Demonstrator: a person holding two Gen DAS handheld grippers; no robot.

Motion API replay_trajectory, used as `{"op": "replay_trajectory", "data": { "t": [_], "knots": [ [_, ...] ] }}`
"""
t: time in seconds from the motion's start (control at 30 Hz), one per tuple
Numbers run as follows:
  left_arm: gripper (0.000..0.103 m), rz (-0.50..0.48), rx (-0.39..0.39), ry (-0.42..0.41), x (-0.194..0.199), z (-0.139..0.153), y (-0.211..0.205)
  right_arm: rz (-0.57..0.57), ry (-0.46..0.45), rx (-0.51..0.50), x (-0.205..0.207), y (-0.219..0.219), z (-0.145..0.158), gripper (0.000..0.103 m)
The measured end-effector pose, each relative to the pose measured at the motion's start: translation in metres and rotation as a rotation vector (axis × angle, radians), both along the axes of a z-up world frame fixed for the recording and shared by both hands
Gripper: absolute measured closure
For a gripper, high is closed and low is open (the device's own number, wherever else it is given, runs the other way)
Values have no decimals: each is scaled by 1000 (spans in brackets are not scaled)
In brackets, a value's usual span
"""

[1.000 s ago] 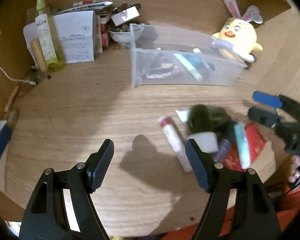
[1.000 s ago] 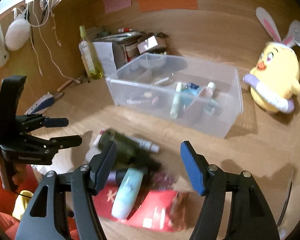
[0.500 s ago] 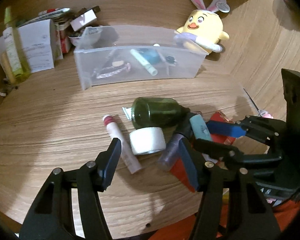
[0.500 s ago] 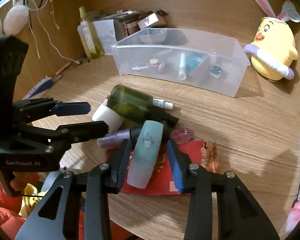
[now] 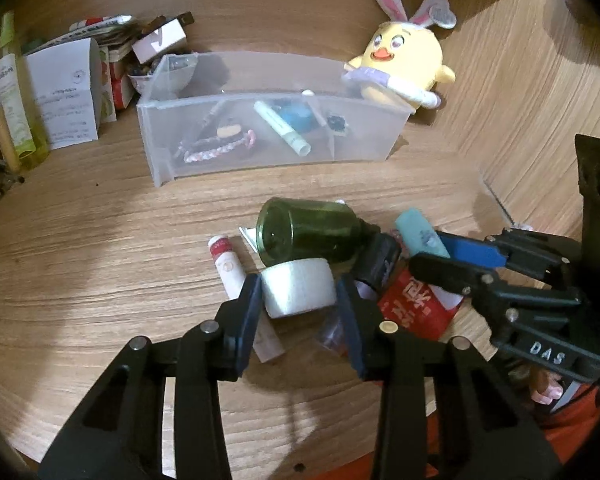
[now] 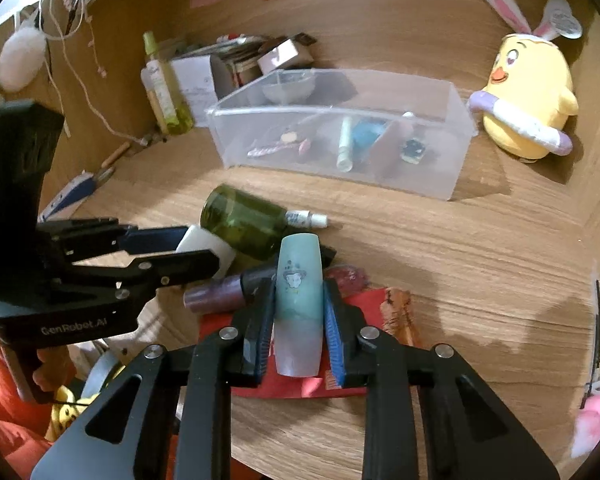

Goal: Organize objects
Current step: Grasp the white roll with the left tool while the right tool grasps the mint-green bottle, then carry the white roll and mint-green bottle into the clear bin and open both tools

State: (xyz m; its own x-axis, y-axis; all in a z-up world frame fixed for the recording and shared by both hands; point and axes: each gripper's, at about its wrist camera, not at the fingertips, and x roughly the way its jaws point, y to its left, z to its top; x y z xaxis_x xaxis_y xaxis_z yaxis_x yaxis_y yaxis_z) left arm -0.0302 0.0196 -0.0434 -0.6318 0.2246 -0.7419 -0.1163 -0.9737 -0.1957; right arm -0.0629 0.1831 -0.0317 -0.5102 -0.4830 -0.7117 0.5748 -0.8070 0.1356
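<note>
A pile of toiletries lies on the wooden desk in front of a clear plastic bin (image 5: 356, 160) (image 6: 452, 176). My left gripper (image 5: 298, 296) is shut on the white cap (image 5: 298, 286) of a dark green bottle (image 5: 312, 232) lying on its side; the bottle also shows in the right wrist view (image 6: 244, 220). My right gripper (image 6: 298, 312) is shut on a teal tube (image 6: 300, 296), also seen in the left wrist view (image 5: 418, 230). A white tube with a red cap (image 5: 228, 264), a purple bottle (image 6: 216, 294) and a red packet (image 5: 412, 308) lie in the pile.
A yellow chick plush (image 5: 404, 64) (image 6: 528, 108) sits right of the bin. Boxes, papers and a yellow-green spray bottle (image 6: 160, 84) stand at the back left. The bin holds a pale tube (image 5: 284, 128), a braided band and small items. The desk's front edge runs close below both grippers.
Both grippers came down onto the pile and closed: the left onto the white cap of the green bottle, the right onto the teal tube.
</note>
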Motion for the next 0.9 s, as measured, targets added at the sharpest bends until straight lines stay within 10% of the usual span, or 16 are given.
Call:
{"op": "replay_trajectory", "data": {
  "t": [0.43,0.9],
  "knots": [
    [65,82,29,186,1,65,-29,-78,145,-74,-32,20,57,81],
    [65,185,-19,210,-95,88,-61,-120,154,-33,-129,-5,80,81]
  ]
}}
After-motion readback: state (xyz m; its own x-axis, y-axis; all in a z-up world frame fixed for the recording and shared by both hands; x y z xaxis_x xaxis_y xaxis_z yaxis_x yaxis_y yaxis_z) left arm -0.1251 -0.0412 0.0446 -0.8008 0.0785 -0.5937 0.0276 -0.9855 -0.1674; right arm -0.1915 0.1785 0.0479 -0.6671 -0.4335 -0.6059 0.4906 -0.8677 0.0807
